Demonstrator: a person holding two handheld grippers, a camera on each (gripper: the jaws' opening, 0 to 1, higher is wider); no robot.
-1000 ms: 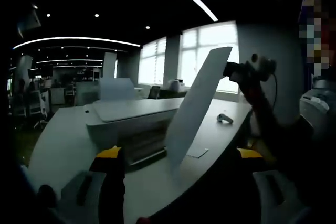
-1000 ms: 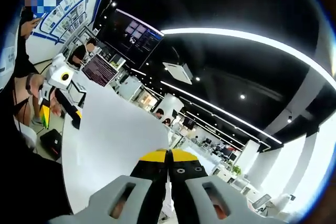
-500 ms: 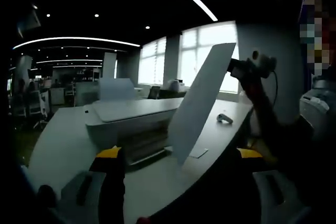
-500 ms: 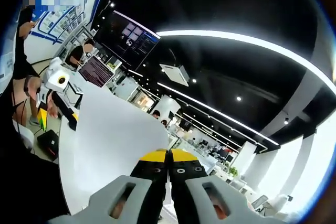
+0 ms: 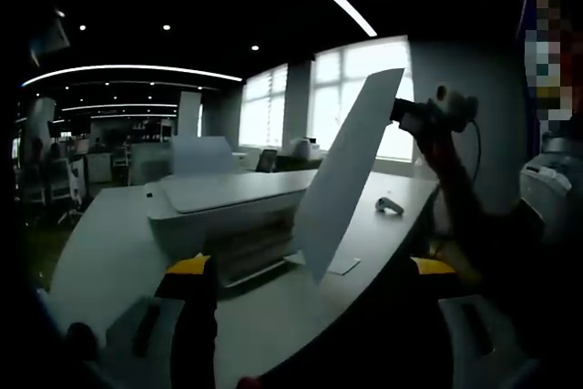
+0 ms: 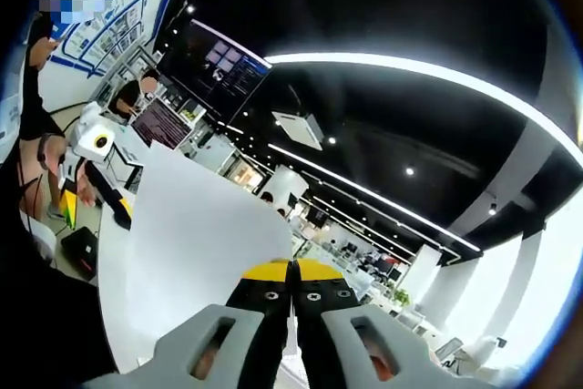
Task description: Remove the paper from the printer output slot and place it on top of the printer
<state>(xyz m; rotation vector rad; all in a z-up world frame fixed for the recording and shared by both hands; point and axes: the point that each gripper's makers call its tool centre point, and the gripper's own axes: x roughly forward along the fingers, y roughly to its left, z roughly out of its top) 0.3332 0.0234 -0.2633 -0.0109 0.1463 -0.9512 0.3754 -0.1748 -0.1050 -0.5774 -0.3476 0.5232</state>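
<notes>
- Your left gripper point(image 5: 310, 271) sat low over the desk point(image 5: 109, 252) with its jaws spread wide and nothing between them; it was taking no part in the carry.
- The printer point(image 5: 228, 211) stood on the desk ahead of that gripper, its flat top bare, its rear tray raised behind and the dark output slot facing you.
- The paper point(image 5: 342, 175) was already out of the slot. In the left gripper view it hung in the air, tilted steeply, its lower edge just right of the printer's front and above the desk, not touching either as far as I could tell.
- Your right gripper point(image 5: 410, 117) held the sheet by its upper corner. In the right gripper view its jaws point(image 6: 291, 287) were pressed together on the near edge of the paper point(image 6: 196, 243), which fanned up and away to the left.
- A small object point(image 5: 390, 207) lay on the desk further right, well apart from the work.
- The step in hand, I judged, was the carry from slot to top.
- Next you needed to swing the sheet left over the printer's top, level it, lower it flat, and only then let the jaws part.
</notes>
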